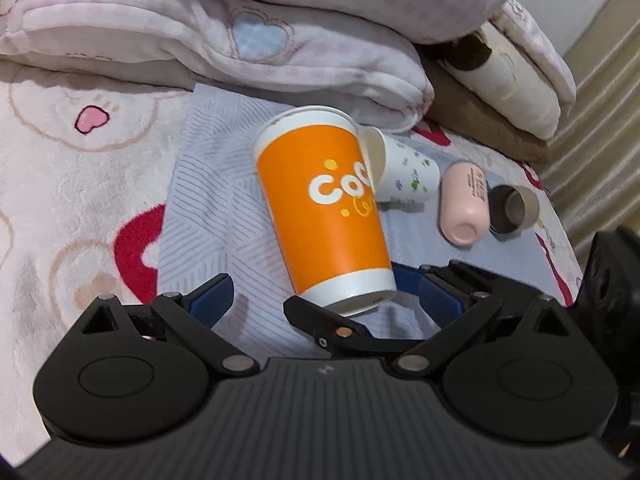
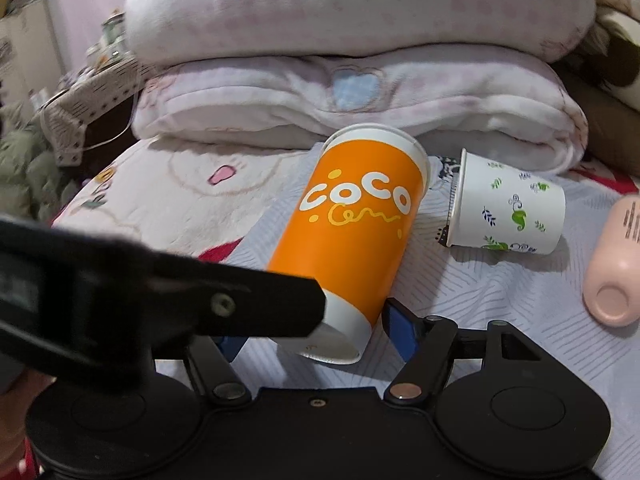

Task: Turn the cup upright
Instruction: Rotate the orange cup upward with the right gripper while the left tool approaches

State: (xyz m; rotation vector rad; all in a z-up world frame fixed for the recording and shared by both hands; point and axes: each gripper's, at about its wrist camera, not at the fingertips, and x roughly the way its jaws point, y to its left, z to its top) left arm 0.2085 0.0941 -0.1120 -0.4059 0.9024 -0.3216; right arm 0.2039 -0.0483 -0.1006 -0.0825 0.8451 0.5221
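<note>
— Two grippers sat at the orange cup's base end; which was nearer?

— Judging by the views, the right gripper (image 2: 314, 330). Its jaws were spread wide, holding nothing, and the white base of the orange COCO cup (image 2: 356, 236) lay between its blue pads (image 2: 400, 330), apparently untouched. The left gripper (image 1: 324, 294) was equally wide open and empty, the base just ahead of its fingers and toward the right one.

— How did the cup's long axis run?

— Almost straight ahead from the fingers: base nearest, mouth rim pointing away toward the folded blankets (image 2: 360, 92). It lay on its side on the striped cloth (image 1: 208, 208).

— Anything beyond?

— Right of the cup's mouth a small leaf-print paper cup (image 2: 508, 212) lay on its side; farther right, a pink bottle (image 1: 464, 204) and its loose cap (image 1: 514, 210).
</note>
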